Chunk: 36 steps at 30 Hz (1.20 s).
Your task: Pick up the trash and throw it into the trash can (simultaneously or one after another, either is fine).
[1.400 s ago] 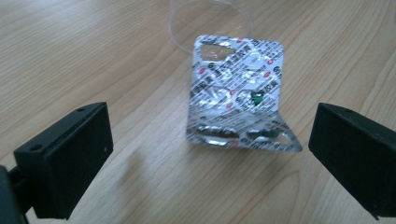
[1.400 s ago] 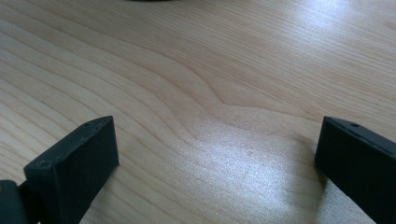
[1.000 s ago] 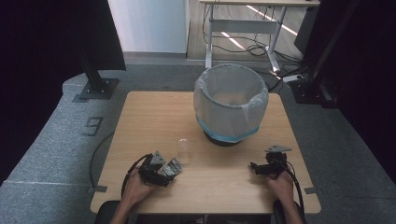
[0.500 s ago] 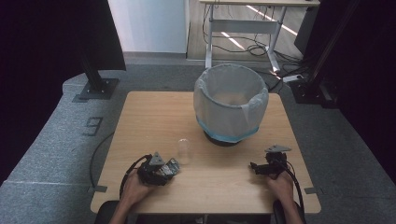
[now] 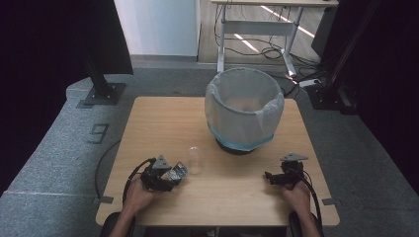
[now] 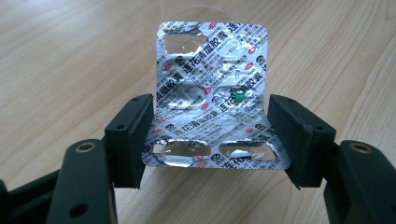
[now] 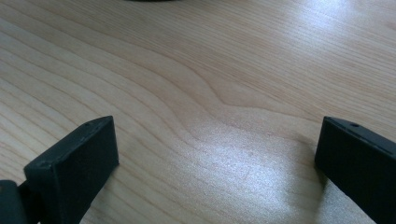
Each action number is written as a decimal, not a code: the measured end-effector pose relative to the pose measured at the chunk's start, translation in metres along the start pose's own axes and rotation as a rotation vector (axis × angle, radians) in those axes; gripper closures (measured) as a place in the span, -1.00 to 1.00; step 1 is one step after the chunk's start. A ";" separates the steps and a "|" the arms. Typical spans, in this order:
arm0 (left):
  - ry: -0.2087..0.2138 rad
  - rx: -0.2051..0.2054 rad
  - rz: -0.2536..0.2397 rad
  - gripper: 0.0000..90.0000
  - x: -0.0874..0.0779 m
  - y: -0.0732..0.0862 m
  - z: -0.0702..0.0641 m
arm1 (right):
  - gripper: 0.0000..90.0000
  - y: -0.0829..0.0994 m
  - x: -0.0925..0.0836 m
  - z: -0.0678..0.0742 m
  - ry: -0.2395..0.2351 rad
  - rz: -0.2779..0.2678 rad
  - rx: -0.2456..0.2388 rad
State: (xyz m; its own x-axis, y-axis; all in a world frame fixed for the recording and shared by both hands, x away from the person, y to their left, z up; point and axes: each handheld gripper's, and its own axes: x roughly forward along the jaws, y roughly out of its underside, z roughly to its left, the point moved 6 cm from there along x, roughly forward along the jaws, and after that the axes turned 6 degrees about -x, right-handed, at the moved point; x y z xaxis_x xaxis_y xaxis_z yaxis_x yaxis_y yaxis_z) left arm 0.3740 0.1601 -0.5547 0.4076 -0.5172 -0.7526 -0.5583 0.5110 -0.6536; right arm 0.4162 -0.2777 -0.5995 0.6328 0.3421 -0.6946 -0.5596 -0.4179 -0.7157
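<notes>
A silver foil blister pack [image 6: 212, 70] with printed red and blue text and several burst pockets stands upright between the jaws of my left gripper [image 6: 212, 140], whose pads press on its two side edges. In the high view the left gripper [image 5: 173, 175] rests near the table's front left with the pack [image 5: 177, 172] at its tip. My right gripper [image 5: 269, 177] lies near the front right. Its jaws stand wide apart over bare wood [image 7: 215, 154] with nothing between them.
A clear plastic cup [image 5: 194, 159] stands upside down just beyond the left gripper. A round bin [image 5: 244, 111] lined with a white bag sits at the table's back centre. The wooden table [image 5: 163, 123] has dark floor around it.
The left hand has shifted very slightly with the foil pack at its jaws. The right hand has kept still.
</notes>
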 end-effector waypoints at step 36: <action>0.008 0.012 -0.020 -0.24 -0.046 -0.069 0.012 | -1.00 0.000 0.000 0.000 0.000 0.000 0.001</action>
State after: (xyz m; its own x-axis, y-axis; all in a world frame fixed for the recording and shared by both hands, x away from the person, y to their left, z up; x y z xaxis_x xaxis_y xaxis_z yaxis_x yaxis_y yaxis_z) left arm 0.4021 0.1566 -0.4762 0.4126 -0.5329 -0.7388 -0.5415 0.5087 -0.6693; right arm 0.4162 -0.2777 -0.5996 0.6329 0.3416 -0.6948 -0.5601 -0.4175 -0.7155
